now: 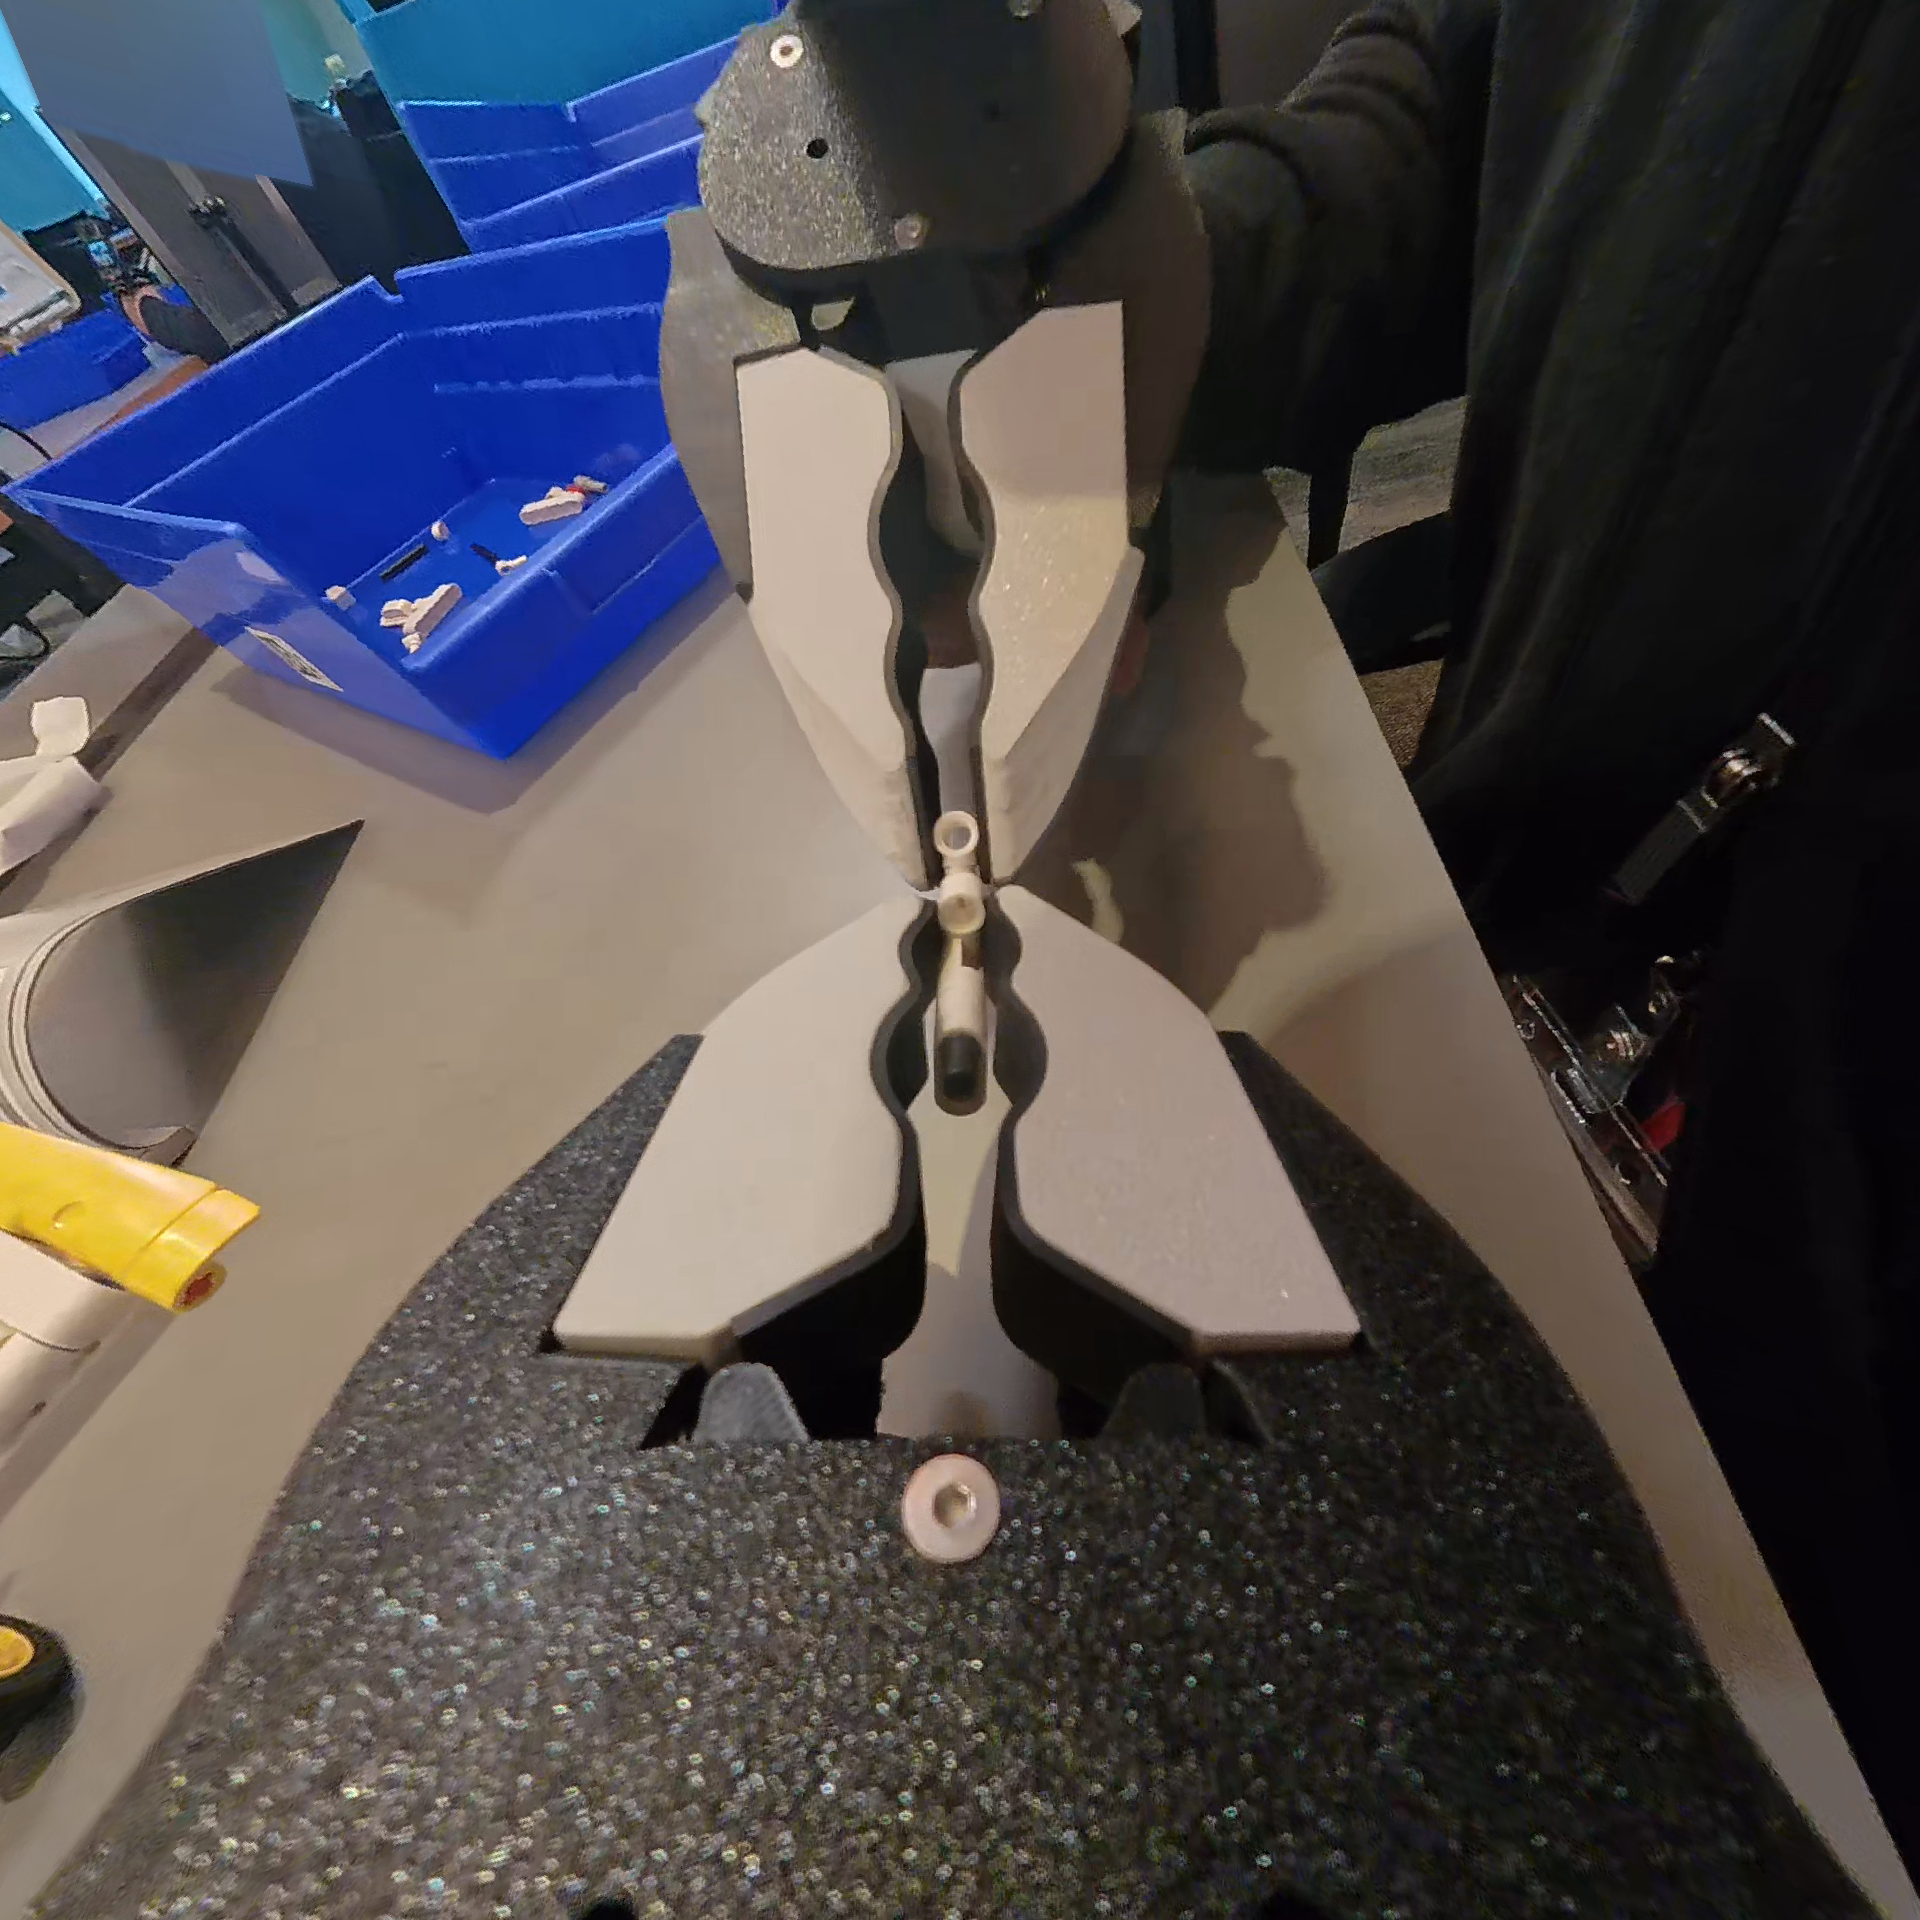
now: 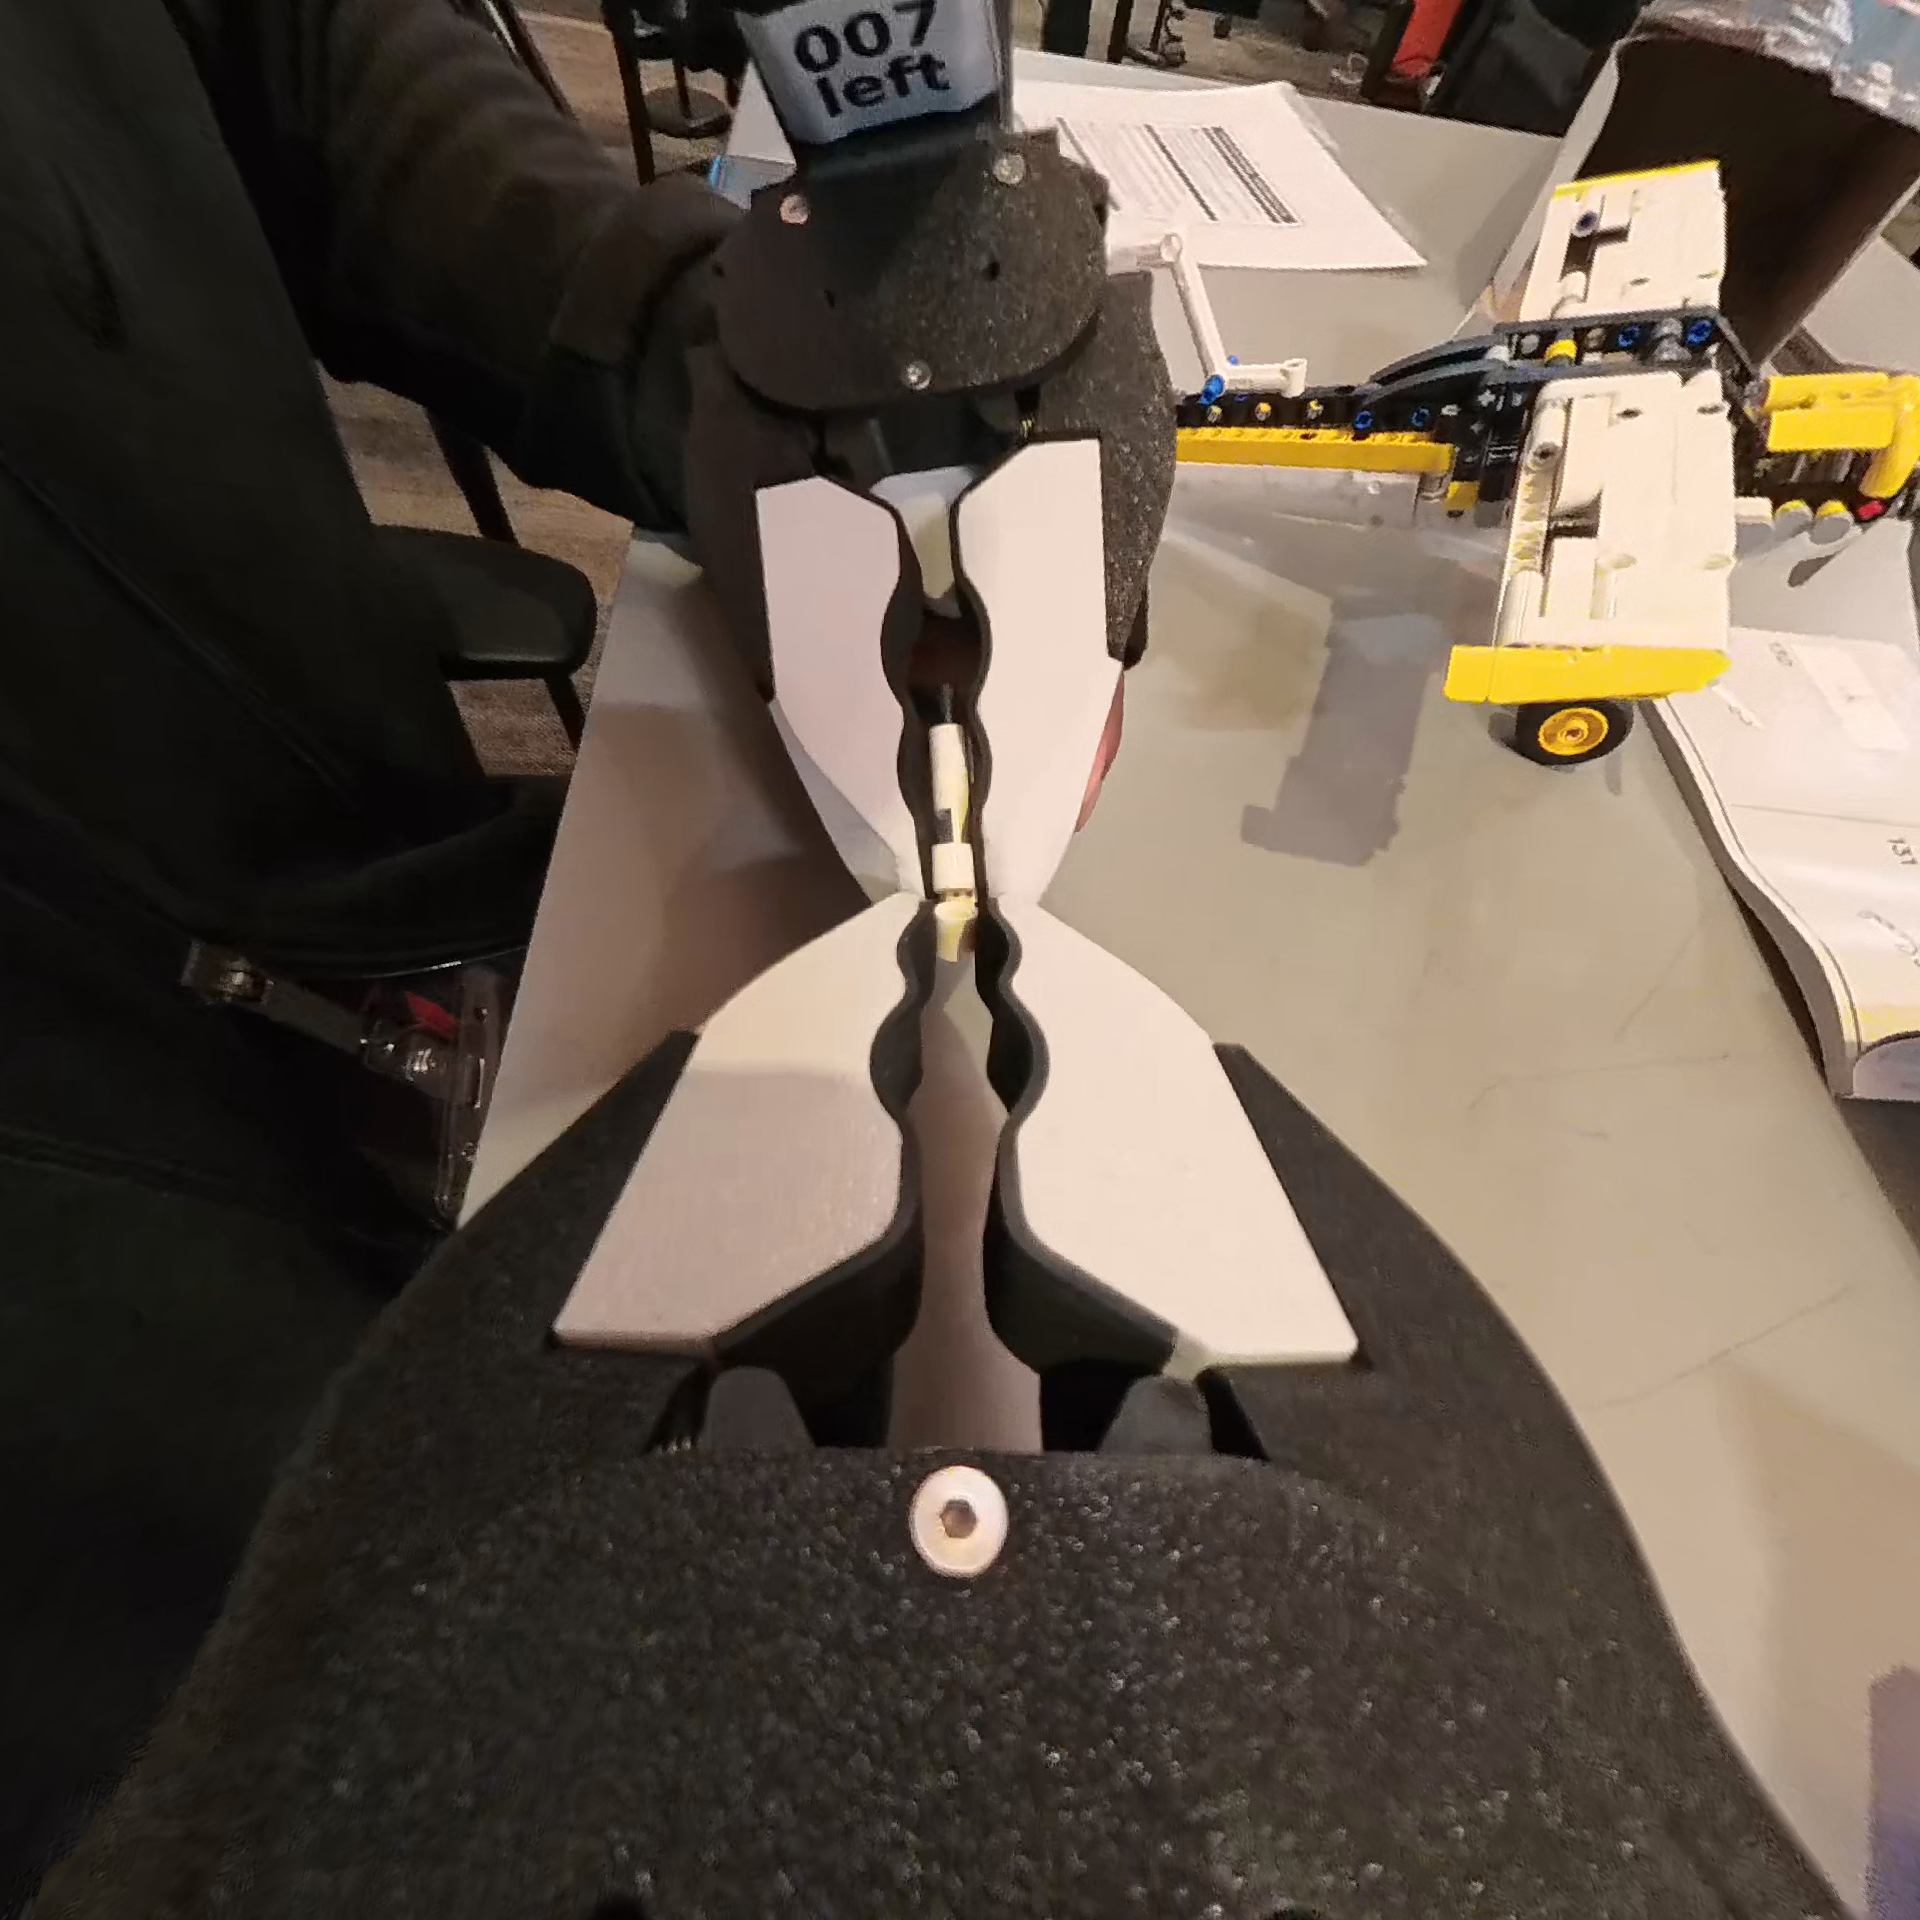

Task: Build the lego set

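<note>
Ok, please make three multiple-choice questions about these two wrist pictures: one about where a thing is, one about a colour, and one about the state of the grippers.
1. Where do the small loose white parts lie?
A. in the blue bin
B. on the open booklet
C. on the floor

2. What colour is the hub of the model vehicle's wheel?
A. red
B. yellow
C. green

3. How do the two grippers stand to each other?
A. far apart, both wide open
B. tip to tip, each closed on a small white piece
C. one lying on the table

Answers:
1 A: the parts lie on the floor of the blue bin.
2 B: the wheel of the model vehicle has a yellow hub.
3 B: the left gripper and the right gripper meet at the tips, with a white rod piece and a white connector clamped between the fingers.
</note>
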Demonstrator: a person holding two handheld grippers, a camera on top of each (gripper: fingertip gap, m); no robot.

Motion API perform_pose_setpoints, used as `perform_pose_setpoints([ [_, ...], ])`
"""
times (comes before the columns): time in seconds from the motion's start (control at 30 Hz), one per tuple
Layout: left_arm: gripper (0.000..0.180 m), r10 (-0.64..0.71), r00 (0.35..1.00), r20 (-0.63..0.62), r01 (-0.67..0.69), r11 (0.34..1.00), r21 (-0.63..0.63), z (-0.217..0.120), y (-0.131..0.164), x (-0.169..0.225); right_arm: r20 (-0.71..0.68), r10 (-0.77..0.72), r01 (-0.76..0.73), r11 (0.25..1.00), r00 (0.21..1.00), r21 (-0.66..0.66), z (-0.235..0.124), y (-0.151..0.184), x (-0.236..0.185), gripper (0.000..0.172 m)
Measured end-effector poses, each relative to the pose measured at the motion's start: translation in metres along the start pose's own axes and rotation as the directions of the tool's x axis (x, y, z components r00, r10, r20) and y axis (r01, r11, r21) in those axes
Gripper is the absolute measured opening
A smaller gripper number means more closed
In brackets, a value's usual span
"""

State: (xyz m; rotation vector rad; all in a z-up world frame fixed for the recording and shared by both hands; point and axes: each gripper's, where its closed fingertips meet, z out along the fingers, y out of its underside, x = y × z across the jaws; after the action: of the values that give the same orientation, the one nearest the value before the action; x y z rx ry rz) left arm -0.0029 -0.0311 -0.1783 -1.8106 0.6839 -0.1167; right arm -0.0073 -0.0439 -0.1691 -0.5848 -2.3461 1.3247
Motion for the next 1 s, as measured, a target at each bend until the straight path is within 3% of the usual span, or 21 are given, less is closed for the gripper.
perform_pose_setpoints([
  [0.37,0.007,-0.221,0.975,-0.025,0.222,0.961,0.165,-0.011,-0.023,-0.008,0.027,-0.008,0.009,0.999,1.0,-0.035,-0.01,-0.023,0.011,0.007],
  [0.57,0.007,-0.204,0.979,0.023,0.201,0.975,0.093,-0.009,-0.014,-0.004,0.086,0.005,0.001,0.998,0.996,-0.07,-0.01,-0.038,0.007,0.007],
  [0.73,0.008,-0.183,0.982,0.035,0.182,0.983,0.033,-0.007,-0.006,0.0,0.137,-0.005,0.036,0.974,0.991,-0.225,0.002,-0.023,-0.001,0.007],
  [1.0,0.007,-0.173,0.984,0.035,0.174,0.984,-0.028,-0.004,0.001,0.004,0.143,-0.025,0.065,0.957,0.989,-0.282,0.013,-0.023,-0.005,0.007],
])
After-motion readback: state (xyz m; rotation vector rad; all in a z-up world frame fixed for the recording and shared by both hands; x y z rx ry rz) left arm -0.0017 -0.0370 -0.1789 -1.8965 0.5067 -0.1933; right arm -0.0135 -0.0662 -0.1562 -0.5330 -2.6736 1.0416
